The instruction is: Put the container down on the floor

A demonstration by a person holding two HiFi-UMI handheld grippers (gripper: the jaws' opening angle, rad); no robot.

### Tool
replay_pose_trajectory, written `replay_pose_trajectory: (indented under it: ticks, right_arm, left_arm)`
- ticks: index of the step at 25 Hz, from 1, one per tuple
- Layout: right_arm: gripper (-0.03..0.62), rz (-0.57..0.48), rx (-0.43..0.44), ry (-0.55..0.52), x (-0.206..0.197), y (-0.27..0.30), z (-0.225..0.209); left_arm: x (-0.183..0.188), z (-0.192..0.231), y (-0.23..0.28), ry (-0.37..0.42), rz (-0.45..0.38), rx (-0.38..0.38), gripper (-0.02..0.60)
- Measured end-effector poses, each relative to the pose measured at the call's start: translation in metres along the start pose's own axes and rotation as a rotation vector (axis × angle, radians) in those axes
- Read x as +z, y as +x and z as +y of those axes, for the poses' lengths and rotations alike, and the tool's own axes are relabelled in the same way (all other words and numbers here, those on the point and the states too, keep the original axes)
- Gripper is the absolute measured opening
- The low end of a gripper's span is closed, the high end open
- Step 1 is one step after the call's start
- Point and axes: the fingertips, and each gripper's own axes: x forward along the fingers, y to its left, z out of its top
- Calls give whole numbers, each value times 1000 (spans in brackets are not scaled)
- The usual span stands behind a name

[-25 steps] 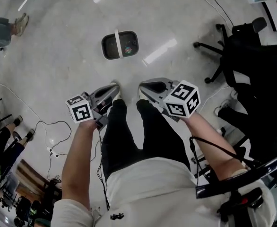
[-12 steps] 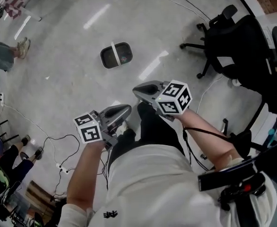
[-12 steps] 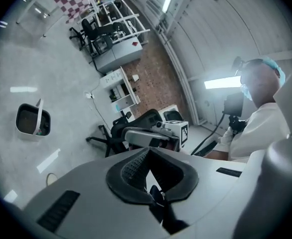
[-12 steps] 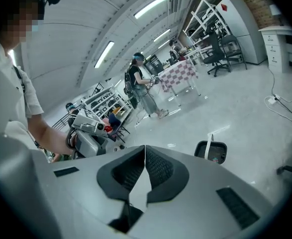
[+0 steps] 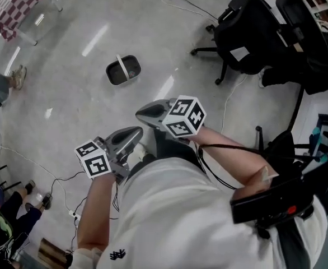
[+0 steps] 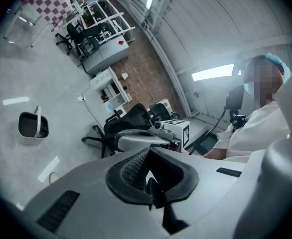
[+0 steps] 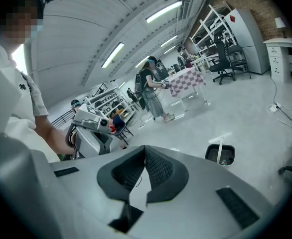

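Container [image 5: 123,70] on floor [image 5: 69,105], well apart from left gripper [image 5: 135,131] and right gripper [image 5: 142,111], fingers of both closed, empty

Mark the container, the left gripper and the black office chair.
container [image 5: 109,73]: head view, left rim.
left gripper [image 5: 139,130]: head view, tips of its closed fingers.
black office chair [image 5: 253,32]: head view, upholstery.

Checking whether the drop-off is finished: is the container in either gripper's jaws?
No, the container stands on the floor, well apart from the left gripper and right gripper, both shut on nothing.
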Motion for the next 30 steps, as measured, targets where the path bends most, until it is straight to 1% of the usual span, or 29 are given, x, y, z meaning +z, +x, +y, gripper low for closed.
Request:
replay_pose_trajectory:
  ticks: [6, 14, 22, 30]
  right_arm:
    - [15, -9, 4, -32, -10, -10, 44]
    - [15, -11, 6, -74, -14, -12, 78]
    - [15, -16, -3, -106, -19, -17, 100]
    - [15, -16, -21, -114, -18, -16, 111]
  left_arm:
    - [-18, -27, -21, 18, -26, 13, 9]
    - [-28, -42, -43, 61, -49, 45, 9]
    - [-38, -56, -51, 92, -47, 35, 9]
    - [-37, -63, -55, 105, -34, 15, 9]
